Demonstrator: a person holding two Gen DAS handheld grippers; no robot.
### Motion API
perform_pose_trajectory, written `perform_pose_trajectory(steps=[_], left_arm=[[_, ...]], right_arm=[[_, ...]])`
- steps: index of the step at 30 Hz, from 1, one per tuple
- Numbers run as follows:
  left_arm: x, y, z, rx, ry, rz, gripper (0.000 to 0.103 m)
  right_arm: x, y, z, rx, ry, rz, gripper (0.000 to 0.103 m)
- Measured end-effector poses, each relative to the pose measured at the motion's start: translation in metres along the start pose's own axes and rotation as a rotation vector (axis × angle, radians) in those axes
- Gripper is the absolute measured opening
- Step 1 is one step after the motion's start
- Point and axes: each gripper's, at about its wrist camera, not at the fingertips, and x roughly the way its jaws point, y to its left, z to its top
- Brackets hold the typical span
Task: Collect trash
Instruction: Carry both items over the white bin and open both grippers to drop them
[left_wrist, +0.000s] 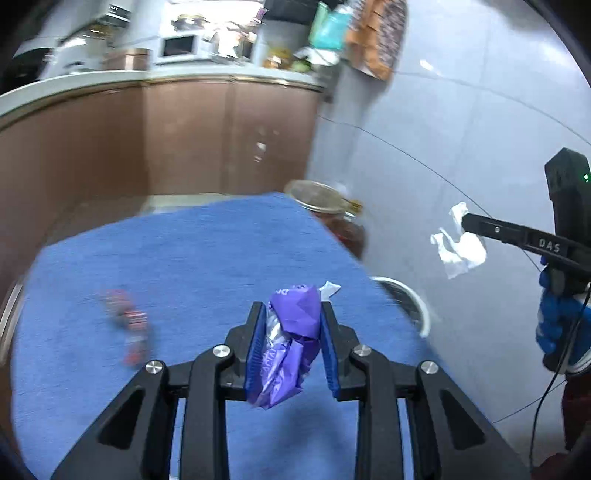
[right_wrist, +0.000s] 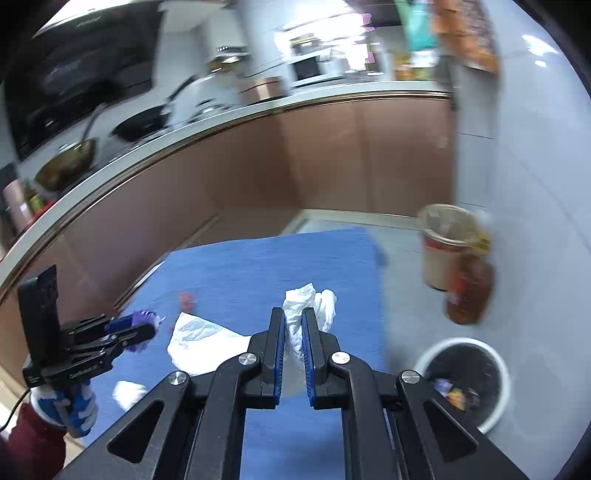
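Nearest the left wrist camera, the left gripper (left_wrist: 293, 347) has its blue pads pressed on a crumpled purple wrapper (left_wrist: 291, 339), which hangs between the fingers above the blue tablecloth (left_wrist: 166, 258). Nearest the right wrist camera, the right gripper (right_wrist: 293, 350) is pinched narrow on a crumpled white tissue (right_wrist: 308, 306), also lifted off the cloth.

On the cloth lie a blurred red wrapper (left_wrist: 127, 328) to the left and, seen only from the right wrist, a clear plastic bag (right_wrist: 199, 343) and a smaller white scrap (right_wrist: 129, 393) close to the gripper. Beyond the far right corner of the table stand a tan bucket (right_wrist: 443, 243) and a brown bottle (right_wrist: 467, 291), just beside each other against the grey wall. A white bin (right_wrist: 467, 380) with a black liner sits on the floor just past the table's right edge; the right wrist view looks down into it and shows coloured scraps inside, while the left wrist view shows only a slice of its rim behind the table edge.

Both grippers point forward and downward. Each view catches the other tool from the side, held by a hand in a blue and white glove (right_wrist: 74, 410) with a dark red sleeve (right_wrist: 35, 443). A brown cabinet (left_wrist: 184, 140) with a cluttered counter runs behind the table.
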Motion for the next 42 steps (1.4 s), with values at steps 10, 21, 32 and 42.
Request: perform_pose_trajectory(steps=[10, 21, 32, 42], left_arm=[[0.143, -0.131, 0.042, 0.049, 0.162, -0.183, 0.027], [0.28, -0.196, 0.063, -0.042, 0.275, -0.249, 0.029], [0.333, -0.193, 0.056, -0.13, 0.345, -0.241, 0.051], [0.279, -0.182, 0.073, -0.117, 0.236, -0.193, 0.051]], right_arm=[[0.0, -0.115, -0.034, 0.065, 0.019, -0.373, 0.009], [0.078, -0.222, -0.075, 0.22, 0.15, -0.486, 0.012], [0.126, -0.287, -0.091, 0.3, 0.224, -0.495, 0.024], [0.105, -0.275, -0.084, 0.336, 0.17, -0.483, 0.038]])
